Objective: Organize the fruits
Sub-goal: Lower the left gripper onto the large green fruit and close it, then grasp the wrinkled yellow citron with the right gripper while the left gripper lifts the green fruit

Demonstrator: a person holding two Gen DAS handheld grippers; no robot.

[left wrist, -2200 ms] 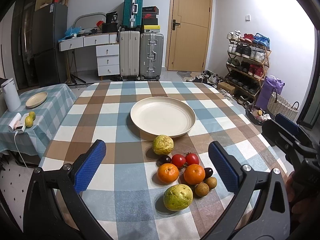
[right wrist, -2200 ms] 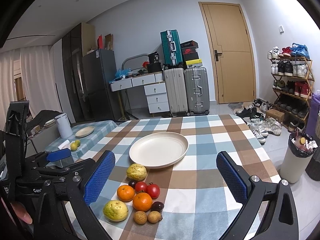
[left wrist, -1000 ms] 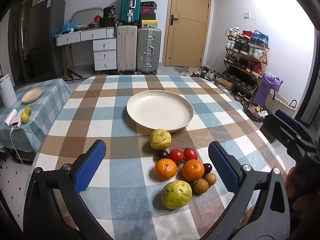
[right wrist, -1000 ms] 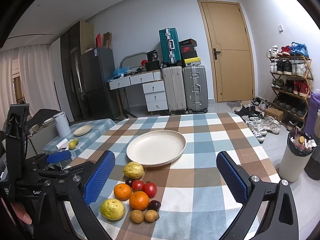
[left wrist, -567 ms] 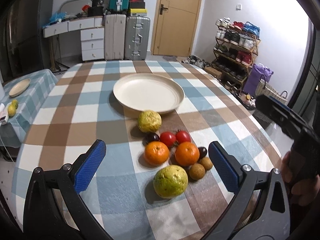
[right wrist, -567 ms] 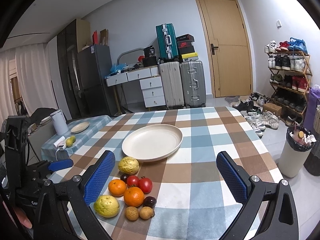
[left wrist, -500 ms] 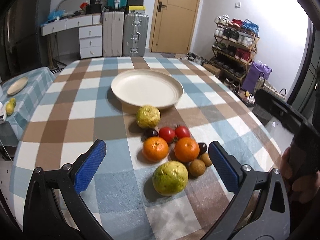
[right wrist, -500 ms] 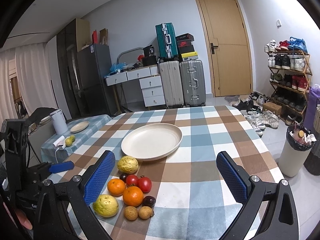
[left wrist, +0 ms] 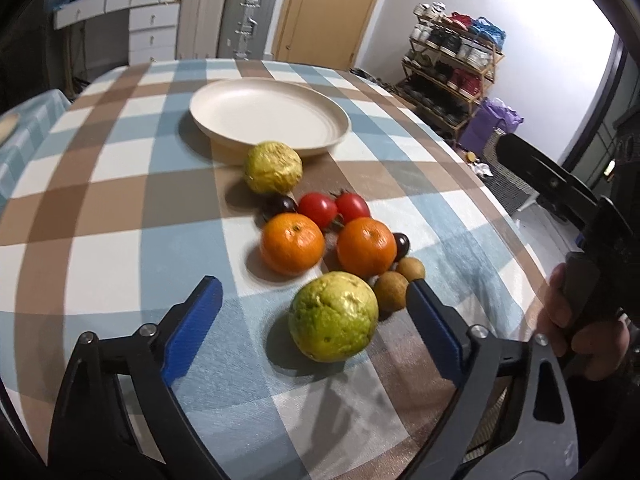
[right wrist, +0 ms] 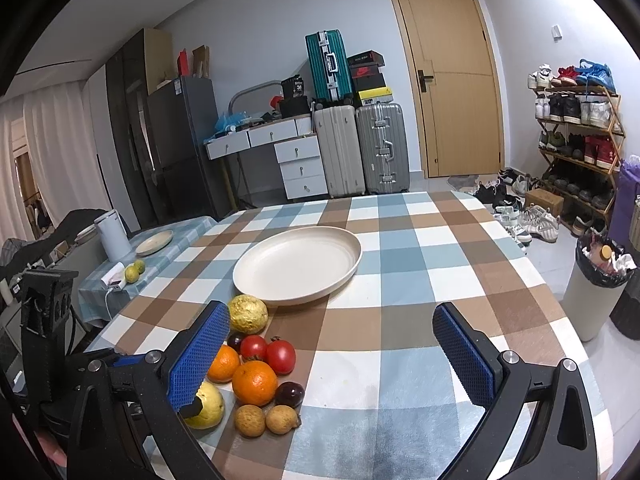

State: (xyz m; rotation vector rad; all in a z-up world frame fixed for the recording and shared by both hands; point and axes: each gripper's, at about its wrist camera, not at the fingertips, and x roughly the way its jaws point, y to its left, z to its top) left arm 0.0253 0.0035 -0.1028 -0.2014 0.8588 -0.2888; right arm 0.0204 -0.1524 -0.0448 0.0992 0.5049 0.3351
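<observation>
Fruits lie in a loose cluster on the checked table (left wrist: 100, 200), just in front of a cream plate (left wrist: 268, 116) that holds nothing. Nearest the left hand-held gripper (left wrist: 314, 322) is a big green guava (left wrist: 333, 316), sitting between its two blue pads, which stand wide apart and touch nothing; the right pad comes close to a small brown longan (left wrist: 390, 291), with a second longan (left wrist: 410, 268) just behind. Beyond the guava are two oranges (left wrist: 292, 243) side by side, a dark plum (left wrist: 401, 244) touching the right-hand one, two red tomatoes (left wrist: 318, 209), another dark plum (left wrist: 281, 204) and a yellow guava (left wrist: 273, 167) touching the plate's rim. The right hand-held gripper (right wrist: 326, 354) hovers above the table to the right of the cluster, its pads also spread wide and holding nothing; its left pad overlaps the green guava (right wrist: 208, 404) in that view, while bare cloth lies between the pads.
</observation>
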